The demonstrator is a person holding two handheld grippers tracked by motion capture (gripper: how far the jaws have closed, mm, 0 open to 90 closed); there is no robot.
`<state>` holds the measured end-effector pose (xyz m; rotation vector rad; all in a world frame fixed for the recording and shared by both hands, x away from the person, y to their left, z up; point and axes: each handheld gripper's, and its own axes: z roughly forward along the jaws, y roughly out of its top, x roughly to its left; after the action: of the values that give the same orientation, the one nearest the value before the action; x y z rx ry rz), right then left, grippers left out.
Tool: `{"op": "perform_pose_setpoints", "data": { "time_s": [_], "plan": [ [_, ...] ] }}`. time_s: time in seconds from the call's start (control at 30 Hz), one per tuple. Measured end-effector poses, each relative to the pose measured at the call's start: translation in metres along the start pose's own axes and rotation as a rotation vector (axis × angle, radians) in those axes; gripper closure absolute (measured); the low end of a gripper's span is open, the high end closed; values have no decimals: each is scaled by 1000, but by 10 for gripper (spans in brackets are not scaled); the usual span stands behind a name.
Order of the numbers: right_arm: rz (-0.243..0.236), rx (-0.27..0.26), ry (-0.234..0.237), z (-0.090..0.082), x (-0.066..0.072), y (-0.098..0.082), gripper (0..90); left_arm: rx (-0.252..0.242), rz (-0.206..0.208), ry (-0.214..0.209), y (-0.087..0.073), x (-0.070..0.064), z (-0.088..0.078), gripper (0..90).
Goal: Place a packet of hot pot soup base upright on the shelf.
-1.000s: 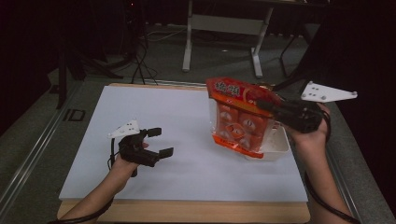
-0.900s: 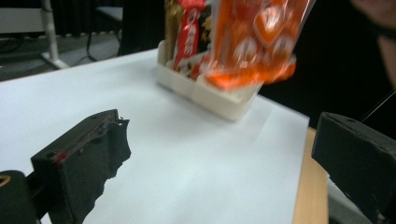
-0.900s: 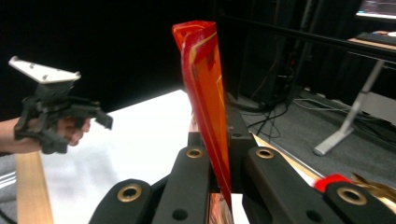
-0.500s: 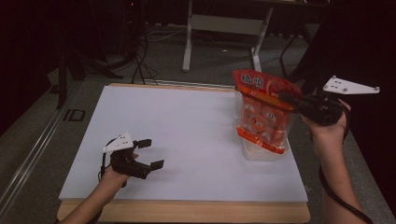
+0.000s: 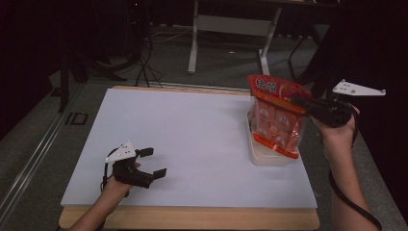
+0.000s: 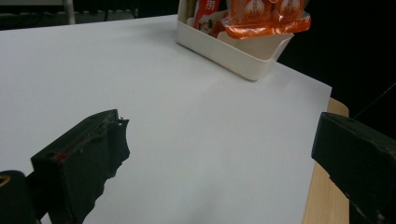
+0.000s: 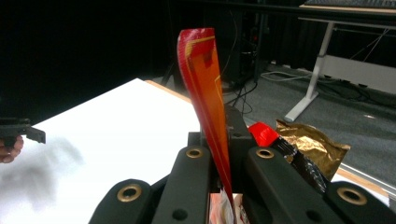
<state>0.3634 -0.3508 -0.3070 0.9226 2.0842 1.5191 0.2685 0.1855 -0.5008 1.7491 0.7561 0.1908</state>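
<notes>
High view: right gripper clamped on upper edge of red-orange snack bag, bag hanging w/ lower end over white bin at right side of white table; left gripper low near front-left edge, jaws spread wide, nothing between. Left gripper view: black jaws far apart over bare tabletop, bin far off w/ bag bottom just above rim. Right gripper view: jaws pinched tight on thin bag edge, standing upright; gold-foil packet behind on right; other gripper at far left.
</notes>
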Motion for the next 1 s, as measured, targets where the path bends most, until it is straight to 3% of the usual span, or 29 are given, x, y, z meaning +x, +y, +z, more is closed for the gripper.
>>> {"op": "perform_pose_setpoints", "data": {
  "time_s": [0.37, 0.5, 0.8, 1.0],
  "plan": [
    [56, 7, 15, 12, -10, -18, 900, -2, -4, 4, -4, 2, 1, 20],
    [58, 16, 14, 17, -11, -24, 900, 8, 3, 6, -7, 3, 2, 20],
    [116, -6, 29, 18, -19, -39, 899, 35, 38, 18, -12, 3, 8, 20],
    [136, 14, 32, 24, -22, -52, 898, 28, 26, 21, -13, 5, 7, 19]
  ]
}}
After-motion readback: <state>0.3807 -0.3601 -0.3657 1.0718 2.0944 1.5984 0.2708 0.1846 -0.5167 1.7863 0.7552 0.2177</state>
